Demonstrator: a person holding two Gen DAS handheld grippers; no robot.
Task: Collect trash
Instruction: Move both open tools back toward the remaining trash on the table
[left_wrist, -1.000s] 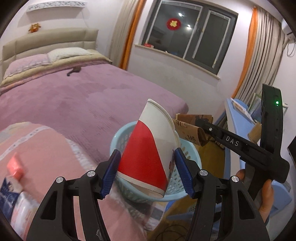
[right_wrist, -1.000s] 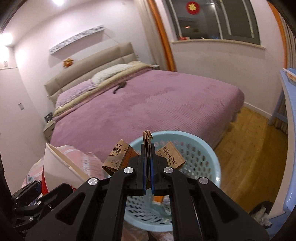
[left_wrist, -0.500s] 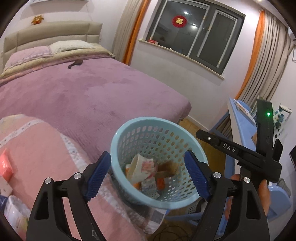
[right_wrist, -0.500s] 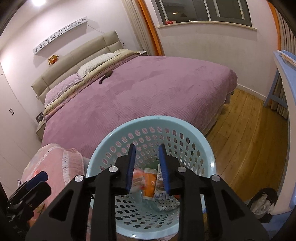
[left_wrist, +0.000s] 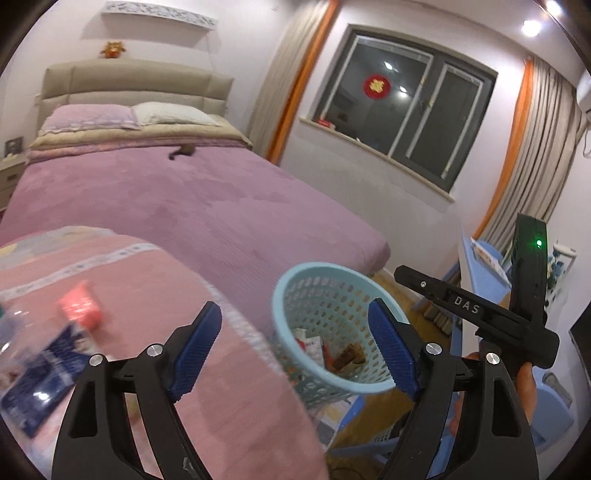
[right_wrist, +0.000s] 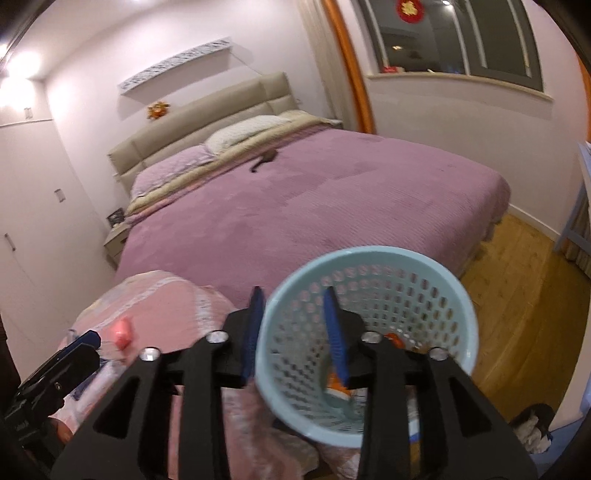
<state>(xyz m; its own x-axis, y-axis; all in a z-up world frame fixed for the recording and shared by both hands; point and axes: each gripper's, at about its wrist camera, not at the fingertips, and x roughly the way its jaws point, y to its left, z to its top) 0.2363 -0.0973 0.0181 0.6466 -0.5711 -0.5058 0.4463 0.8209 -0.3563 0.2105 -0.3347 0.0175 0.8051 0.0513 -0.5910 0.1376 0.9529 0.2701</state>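
Two grippers, both empty. Left gripper (left_wrist: 295, 343): fingers spread wide, nothing between them, aimed over the edge of the pink quilt (left_wrist: 155, 332) with the basket just beyond. Right gripper (right_wrist: 295, 336): fingers parted, straddling the near rim of the light-blue perforated basket (right_wrist: 424, 266); one finger sits inside the wall, one outside.

Trash already in the basket: crumpled wrappers and a brown paper scrap (left_wrist: 349, 356) at the bottom. Loose on the quilt, left of the left gripper: a small pink packet (left_wrist: 79, 304) and a blue-and-white pouch (left_wrist: 40, 373), both motion-blurred; a clear plastic item at the frame edge cannot be identified.

Handling, judged: the packet and pouch look light, soft and crushable, probably slick film. Pinch at an edge or across the flat middle; a firm close should not harm them. The quilt is soft and yields, so pressing down may bury thin items.

Room: bedroom, purple bedspread (right_wrist: 314, 214), beige headboard, dark window, wood floor, blue desk at right.
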